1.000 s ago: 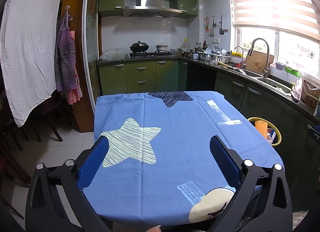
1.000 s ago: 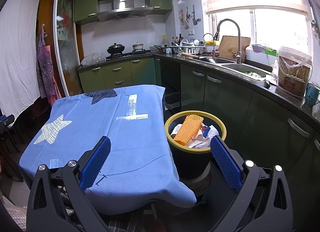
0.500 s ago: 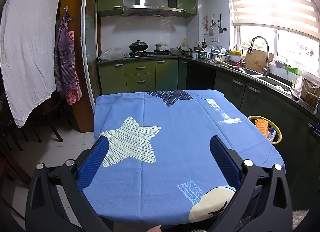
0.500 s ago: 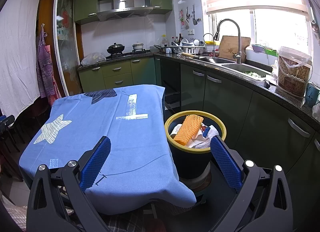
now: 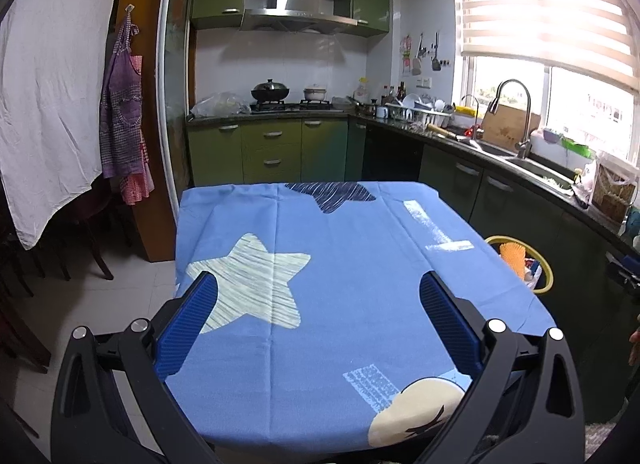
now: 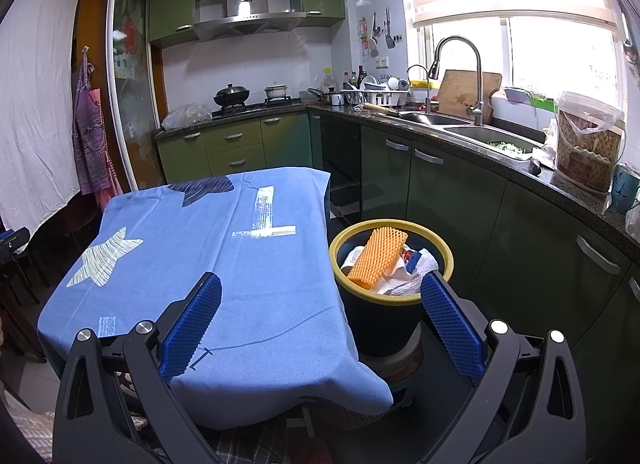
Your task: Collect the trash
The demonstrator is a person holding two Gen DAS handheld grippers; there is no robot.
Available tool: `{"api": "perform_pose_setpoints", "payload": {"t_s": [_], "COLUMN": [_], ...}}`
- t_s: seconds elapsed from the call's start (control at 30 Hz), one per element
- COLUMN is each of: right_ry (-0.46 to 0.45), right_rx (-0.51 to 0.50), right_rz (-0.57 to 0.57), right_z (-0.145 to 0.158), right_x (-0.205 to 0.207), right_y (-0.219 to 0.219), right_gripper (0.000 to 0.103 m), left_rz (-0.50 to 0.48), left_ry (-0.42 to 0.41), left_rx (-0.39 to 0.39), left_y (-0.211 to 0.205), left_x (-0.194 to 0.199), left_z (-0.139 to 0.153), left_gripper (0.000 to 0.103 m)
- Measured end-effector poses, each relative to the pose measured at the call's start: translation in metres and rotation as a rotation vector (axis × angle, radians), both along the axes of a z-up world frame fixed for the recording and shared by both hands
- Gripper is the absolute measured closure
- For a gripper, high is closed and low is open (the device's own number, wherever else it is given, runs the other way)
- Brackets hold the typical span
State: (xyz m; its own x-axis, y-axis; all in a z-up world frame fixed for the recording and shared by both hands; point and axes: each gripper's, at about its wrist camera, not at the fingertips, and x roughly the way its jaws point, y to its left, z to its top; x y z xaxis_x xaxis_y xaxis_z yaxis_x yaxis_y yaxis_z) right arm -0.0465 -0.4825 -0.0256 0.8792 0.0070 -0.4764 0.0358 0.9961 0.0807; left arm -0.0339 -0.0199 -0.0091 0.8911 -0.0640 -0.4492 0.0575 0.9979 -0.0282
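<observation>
We log: L gripper (image 5: 318,296) wide, empty | R gripper (image 6: 320,298) wide, empty | bin (image 6: 390,316) full beside surface (image 6: 208,248) | no change vs earlier.

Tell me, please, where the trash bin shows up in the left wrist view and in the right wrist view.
Left wrist: the trash bin peeks out at the right edge, mostly hidden behind the blue tablecloth; only part of its yellow rim and the orange foam net show.
Right wrist: the bin sits right of centre, fully visible, just beyond the right finger of the right gripper.
Shared landmark: the white L-shaped print on the tablecloth.
</observation>
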Motion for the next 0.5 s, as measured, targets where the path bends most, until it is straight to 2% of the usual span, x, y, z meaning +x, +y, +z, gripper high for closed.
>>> {"api": "perform_pose_setpoints", "payload": {"t_s": [0.17, 0.33, 0.5], "right_ry": [0.005, 0.017, 0.045], "right_rx": [0.004, 0.003, -0.008], "right_rz": [0.003, 0.008, 0.078], "right_z": [-0.003, -0.008, -0.006], "right_x": [0.001, 0.008, 0.039], "right_y": [0.000, 0.001, 0.007], "right_gripper": [0.005, 0.005, 0.005], "left_rz": [-0.002, -0.011, -0.002], "left_ry": [-0.011, 0.039, 0.095], "left_rx": [-0.015, 0.006, -0.009], "left_y": [0.003, 0.000, 0.004], "left_x": [0.003, 0.018, 0.065], "left_z": [0.000, -0.004, -0.011], "left_gripper": [0.007, 0.007, 0.007]}}
